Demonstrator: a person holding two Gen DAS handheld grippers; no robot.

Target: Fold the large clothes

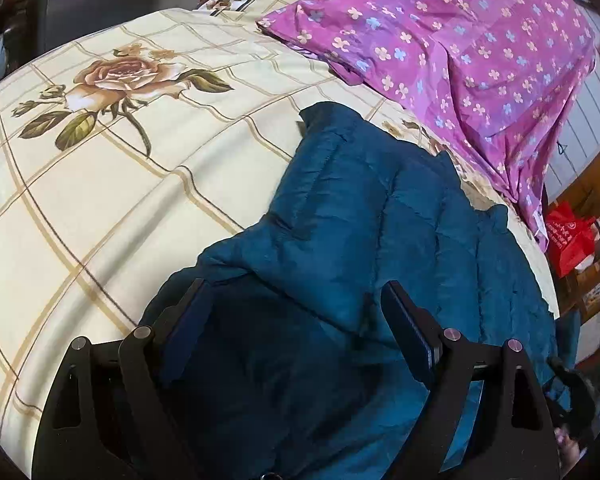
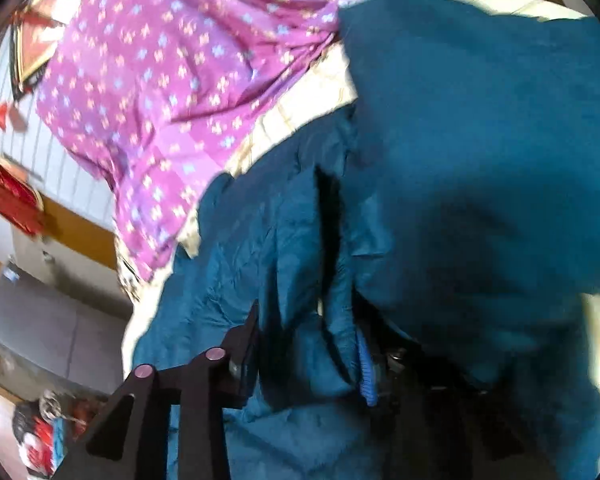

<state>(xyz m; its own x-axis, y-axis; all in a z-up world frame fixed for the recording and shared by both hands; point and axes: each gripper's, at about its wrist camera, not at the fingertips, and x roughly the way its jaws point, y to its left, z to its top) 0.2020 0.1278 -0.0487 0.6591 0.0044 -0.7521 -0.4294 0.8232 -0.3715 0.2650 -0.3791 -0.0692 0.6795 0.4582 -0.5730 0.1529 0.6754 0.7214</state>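
your right hand-held gripper (image 2: 308, 340) pinches the teal jacket (image 1: 360, 216) at its near edge; left hand-held gripper (image 1: 296, 300) hangs spread over it, jacket running away up the bed (image 1: 100, 200).

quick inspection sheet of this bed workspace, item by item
surface: bed sheet, cream, grid lines and rose print, wrinkled.
job's things: teal quilted jacket lies crumpled near the bed's edge, not yet folded flat.
clutter: purple flowered cloth spread beside the jacket, hanging over the bed's edge.
grippers: left claw open above the jacket, fabric between its fingers, pads not pressing; right claw buried in jacket folds, blurred, grip unclear.
cables: nothing seen.
surroundings: red bag beyond the bed; wooden furniture and a pale wall behind.
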